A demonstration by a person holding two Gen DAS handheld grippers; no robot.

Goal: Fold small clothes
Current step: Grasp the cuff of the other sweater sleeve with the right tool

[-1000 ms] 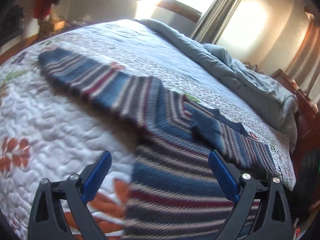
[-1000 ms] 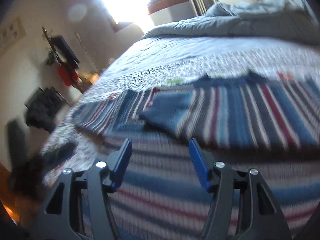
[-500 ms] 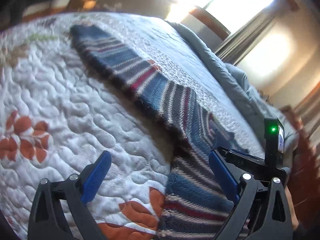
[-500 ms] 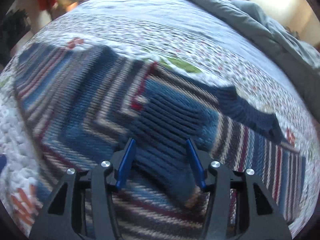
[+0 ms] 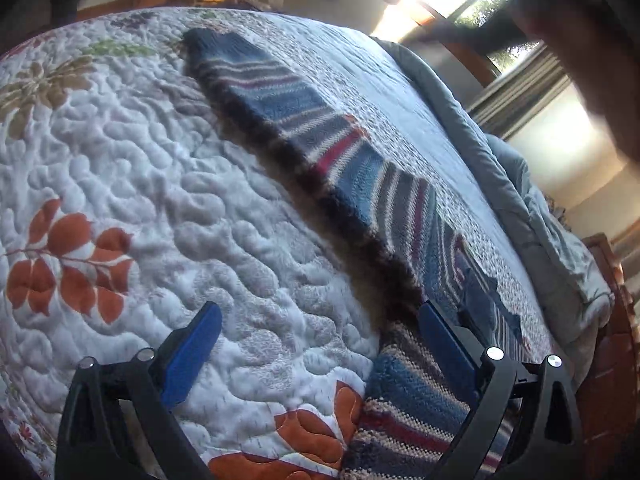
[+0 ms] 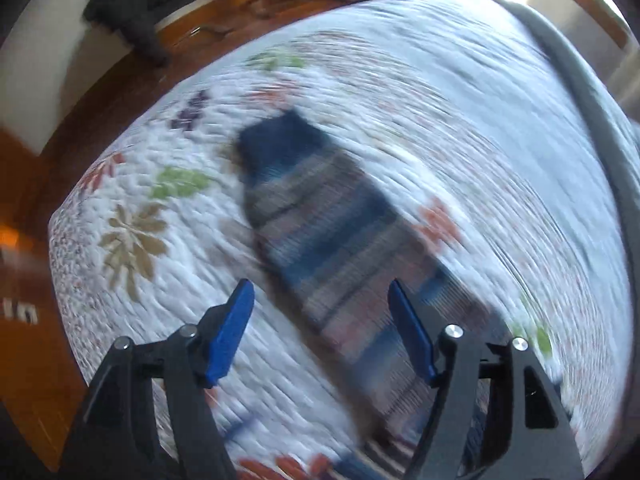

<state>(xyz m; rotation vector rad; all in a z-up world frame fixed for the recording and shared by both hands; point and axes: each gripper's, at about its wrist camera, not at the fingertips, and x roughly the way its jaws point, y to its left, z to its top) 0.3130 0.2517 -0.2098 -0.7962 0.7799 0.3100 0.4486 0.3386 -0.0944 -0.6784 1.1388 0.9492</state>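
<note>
A striped blue, grey and red knitted sweater [image 5: 352, 168] lies flat on the quilted bed, one long sleeve stretched toward the far left corner. My left gripper [image 5: 316, 340] is open low over the quilt beside the sweater's side edge, its right finger [image 5: 444, 344] just over the knit. In the blurred right wrist view the outstretched sleeve [image 6: 320, 220] runs away from me to its dark blue cuff. My right gripper [image 6: 320, 320] hovers above the sleeve, jaws opening, nothing between the pads.
The white floral quilt [image 5: 140, 208] covers the bed. A grey duvet [image 5: 532, 216] is bunched along the far right side. A blurred arm [image 5: 592, 40] crosses the top right. Wooden floor [image 6: 36, 216] lies beyond the bed's left edge.
My right gripper swept from the sweater's body out over the sleeve, turning steeply down, and widened. My left gripper slid left off the knit onto the quilt and rolled.
</note>
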